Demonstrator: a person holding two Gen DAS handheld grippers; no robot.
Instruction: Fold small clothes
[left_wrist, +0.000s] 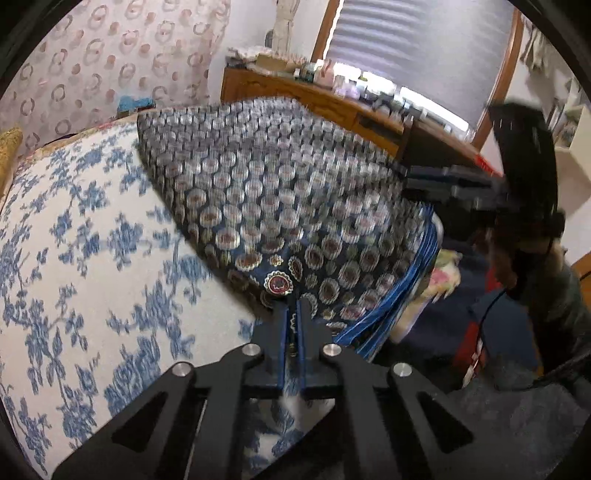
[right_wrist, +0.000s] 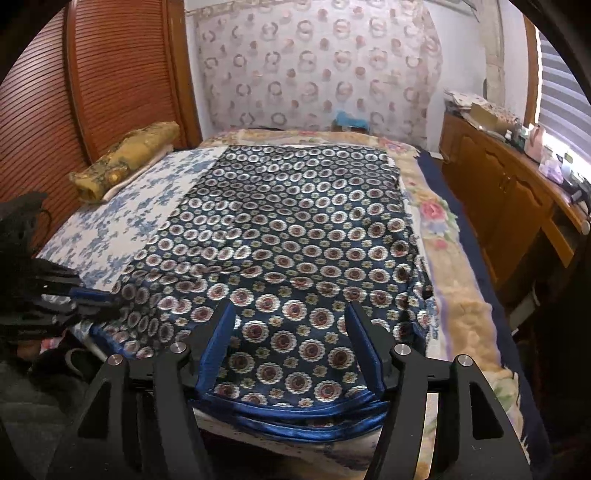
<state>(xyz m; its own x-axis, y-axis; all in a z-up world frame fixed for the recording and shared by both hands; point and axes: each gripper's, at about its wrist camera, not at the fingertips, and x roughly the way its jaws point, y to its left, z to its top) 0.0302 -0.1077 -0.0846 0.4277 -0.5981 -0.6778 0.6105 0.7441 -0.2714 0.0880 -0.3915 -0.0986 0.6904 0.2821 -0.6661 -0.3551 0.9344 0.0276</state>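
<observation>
A dark blue cloth (right_wrist: 288, 221) with round medallion print and a blue satin hem lies spread over the bed. My left gripper (left_wrist: 293, 310) is shut on the cloth (left_wrist: 277, 192) at its near left corner, with the fabric pinched between the pads. In the right wrist view the left gripper (right_wrist: 92, 299) shows at the cloth's left edge. My right gripper (right_wrist: 290, 308) stands open above the near hem, its blue-padded fingers (right_wrist: 225, 332) wide apart and the cloth beneath them. The right gripper (left_wrist: 424, 181) appears blurred at the cloth's far side in the left wrist view.
A white sheet with blue flowers (right_wrist: 110, 221) covers the bed's left part, with a yellow bolster (right_wrist: 125, 162) by the louvred wooden door (right_wrist: 110, 81). A floral blanket (right_wrist: 439, 221) lies along the right edge. A wooden cabinet (right_wrist: 498, 184) with clutter stands right.
</observation>
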